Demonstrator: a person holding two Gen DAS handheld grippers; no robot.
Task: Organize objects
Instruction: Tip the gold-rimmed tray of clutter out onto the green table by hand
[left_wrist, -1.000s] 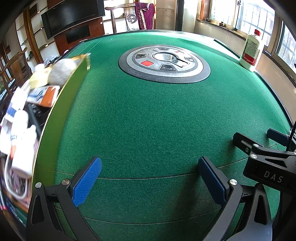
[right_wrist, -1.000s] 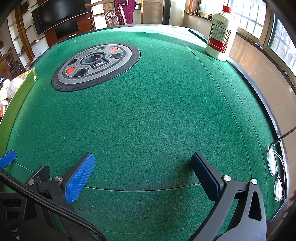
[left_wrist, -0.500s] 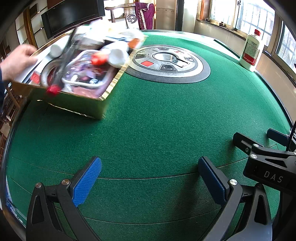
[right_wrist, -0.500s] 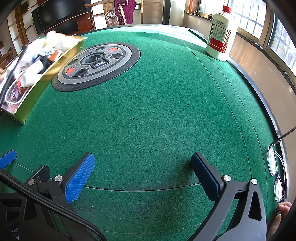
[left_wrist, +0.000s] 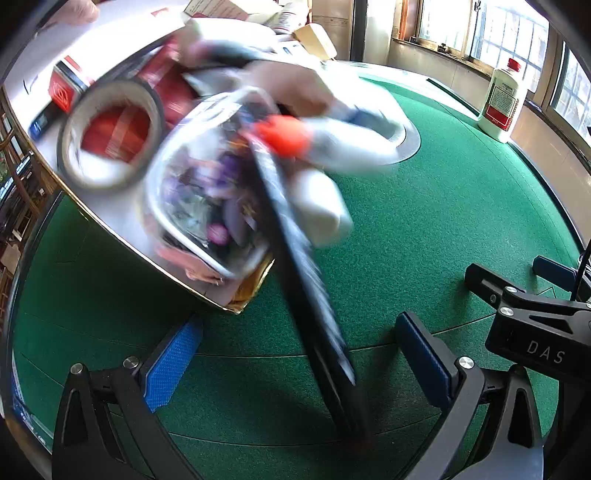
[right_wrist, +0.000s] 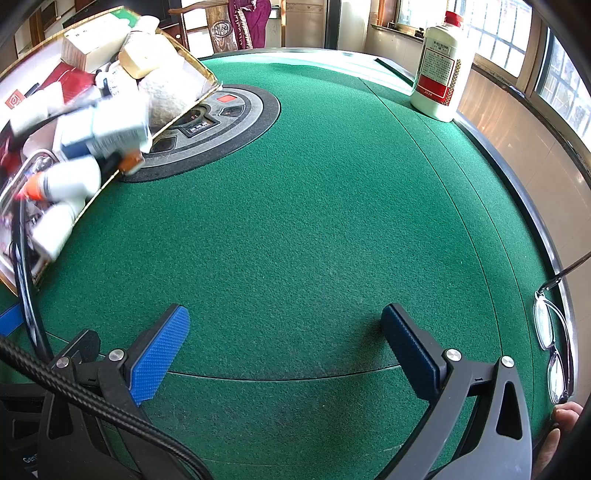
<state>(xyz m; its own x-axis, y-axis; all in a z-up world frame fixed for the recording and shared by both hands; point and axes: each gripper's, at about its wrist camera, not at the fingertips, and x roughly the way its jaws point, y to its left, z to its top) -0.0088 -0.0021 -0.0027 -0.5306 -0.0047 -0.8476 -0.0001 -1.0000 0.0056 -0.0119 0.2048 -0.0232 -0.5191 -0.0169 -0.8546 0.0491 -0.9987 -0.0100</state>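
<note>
Tilted gold-edged box (left_wrist: 122, 229) left of the table's centre console (right_wrist: 236, 110), contents blurred: tape roll (left_wrist: 110, 133), white bottles (right_wrist: 70, 181), long dark object (left_wrist: 306, 280). Left gripper (left_wrist: 299, 354) and right gripper (right_wrist: 284, 339) wide apart, empty; "DAS" readable on a housing. White red-labelled bottle (right_wrist: 439, 62) right of console, text illegible. Eyeglasses (right_wrist: 554, 347) farthest right.

Round green felt-covered table (right_wrist: 332, 221) with a dark raised rim. Circular grey-and-black control panel (right_wrist: 236, 110) set in its centre. White bottle with red label and red cap (right_wrist: 439, 70) stands upright near the far right edge. Clear-lensed spectacles (right_wrist: 552, 343) lie at the right rim.
</note>
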